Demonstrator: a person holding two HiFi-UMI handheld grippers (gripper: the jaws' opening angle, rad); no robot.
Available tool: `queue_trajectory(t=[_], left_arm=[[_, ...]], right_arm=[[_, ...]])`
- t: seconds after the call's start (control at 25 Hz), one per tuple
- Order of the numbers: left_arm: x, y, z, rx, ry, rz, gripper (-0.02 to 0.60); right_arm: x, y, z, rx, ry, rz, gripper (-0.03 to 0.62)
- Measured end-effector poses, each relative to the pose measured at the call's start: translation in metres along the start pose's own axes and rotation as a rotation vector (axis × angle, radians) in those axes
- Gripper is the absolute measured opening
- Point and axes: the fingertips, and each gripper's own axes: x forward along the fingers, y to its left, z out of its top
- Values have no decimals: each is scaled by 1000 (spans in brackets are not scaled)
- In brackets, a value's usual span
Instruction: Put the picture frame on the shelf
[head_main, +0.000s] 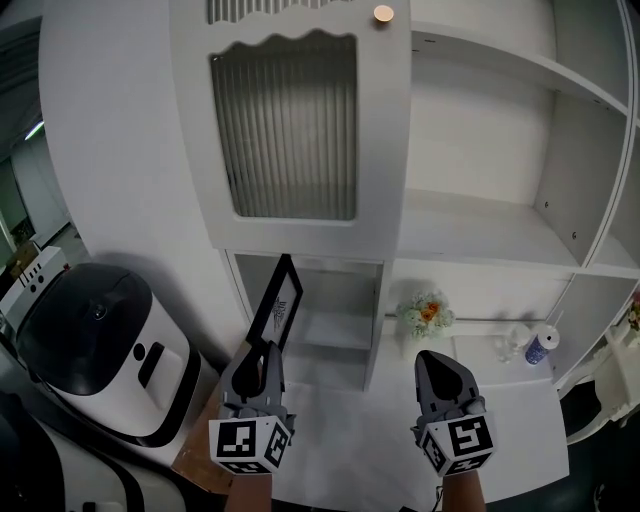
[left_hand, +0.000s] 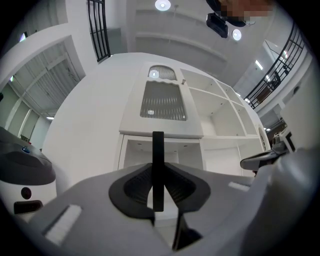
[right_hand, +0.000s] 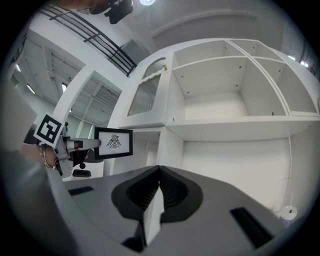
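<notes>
shelf (head_main: 480, 225) lower bay: flowers (head_main: 427, 313), bottle (head_main: 540, 347) | left hand-held gripper (head_main: 265, 350): picture frame (head_main: 278, 300)

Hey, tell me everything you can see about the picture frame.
The picture frame is a thin black rectangle around a white sheet with a small dark bird-like drawing. It stands on edge in the air, one short side clamped between the jaws of the left hand-held gripper, pointing toward the low open compartment of the white shelf. Nothing else touches it, and it is not yet on the shelf.
</notes>
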Motion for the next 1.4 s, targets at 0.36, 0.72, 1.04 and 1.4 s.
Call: queue_trajectory(t=[0.36,0.72,1.04,1.4], left_arm=[[-7,7,-23,-3,46,19,77],[-1,23,-55,-40,106,18,77],[12,44,-84,-72,174,10,77],[21,62,-101,-171,204,26,77]], right_arm=[[6,10,-22,19,37,28,8],[13,18,-43,26,90,9,9],[26,30,-55,47,128,-13,9],[38,45,-55,43,147,-8,9]])
